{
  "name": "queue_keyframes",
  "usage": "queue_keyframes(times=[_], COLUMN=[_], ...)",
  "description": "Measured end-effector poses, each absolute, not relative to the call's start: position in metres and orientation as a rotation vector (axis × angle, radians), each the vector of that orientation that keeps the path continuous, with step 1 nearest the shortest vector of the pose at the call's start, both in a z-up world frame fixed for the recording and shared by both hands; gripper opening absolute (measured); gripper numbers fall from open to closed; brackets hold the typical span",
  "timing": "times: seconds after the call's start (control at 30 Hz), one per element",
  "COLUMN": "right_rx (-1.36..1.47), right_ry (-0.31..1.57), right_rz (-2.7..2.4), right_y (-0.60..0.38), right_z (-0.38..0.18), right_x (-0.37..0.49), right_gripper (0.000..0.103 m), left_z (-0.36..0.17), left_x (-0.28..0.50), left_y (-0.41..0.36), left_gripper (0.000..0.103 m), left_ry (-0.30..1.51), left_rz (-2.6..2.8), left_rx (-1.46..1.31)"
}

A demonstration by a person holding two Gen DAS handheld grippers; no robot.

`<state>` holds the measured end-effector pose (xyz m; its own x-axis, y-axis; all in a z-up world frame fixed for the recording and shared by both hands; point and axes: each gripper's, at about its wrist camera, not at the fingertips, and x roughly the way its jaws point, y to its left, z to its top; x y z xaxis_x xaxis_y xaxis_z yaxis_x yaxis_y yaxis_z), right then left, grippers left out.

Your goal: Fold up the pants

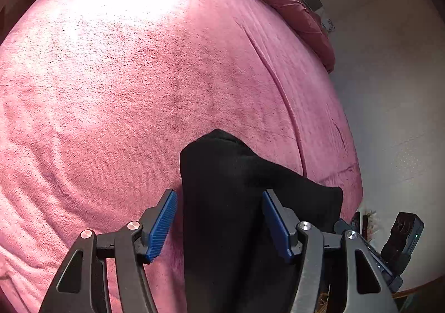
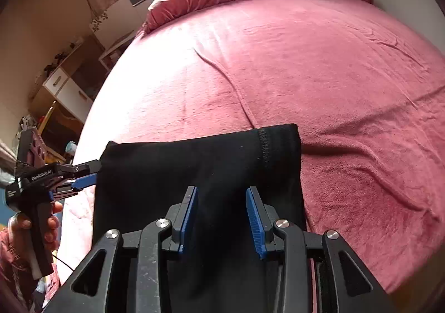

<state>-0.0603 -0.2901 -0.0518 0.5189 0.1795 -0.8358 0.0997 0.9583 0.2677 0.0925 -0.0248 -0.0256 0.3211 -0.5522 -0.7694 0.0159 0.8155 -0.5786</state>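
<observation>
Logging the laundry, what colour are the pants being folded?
Plain black pants, seen best in the right wrist view against the pink blanket.

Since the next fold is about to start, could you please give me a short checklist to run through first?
1. Left gripper open: ok, pads apart around cloth.
2. Right gripper open: ok, pads apart.
3. Black pants on the pink blanket: ok.
4. Far edge of the pants straight: ok in the right view.
5. Layers aligned underneath: cannot tell.
6. Blanket flat ahead: not ok, long creases run across it.
</observation>
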Motion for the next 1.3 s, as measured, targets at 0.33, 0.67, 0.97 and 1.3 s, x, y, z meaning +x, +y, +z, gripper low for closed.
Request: queue_keyframes(times=[0.33, 0.67, 0.97, 1.3], right_rx=[0.237, 0.22, 0.22, 0.225], right_ry=[1.033, 0.954, 0.927, 0.914], right_rz=[-0.002, -0.005, -0.013, -0.014], right_y=[-0.29, -0.288, -0.286, -0.287], right_z=[-0.088, -0.091, -0.091, -0.09], right_x=[-0.057, -0.065, -0.071, -0.073], right_gripper=[0.037, 0.038, 0.038, 0.038], left_z=[-0.038, -0.004, 0.023, 0.042], left_x=[0.08, 0.046, 0.003, -0.053], left_y=[-0.082, -0.077, -0.063, -0.061], left_gripper=[0.06, 0.059, 0.062, 0.062], left_ry=[1.143, 1.035, 0.961, 0.902], left_rz=[-0.226, -0.203, -0.192, -0.235], left_rx=[-0.126, -0.061, -0.023, 0.02])
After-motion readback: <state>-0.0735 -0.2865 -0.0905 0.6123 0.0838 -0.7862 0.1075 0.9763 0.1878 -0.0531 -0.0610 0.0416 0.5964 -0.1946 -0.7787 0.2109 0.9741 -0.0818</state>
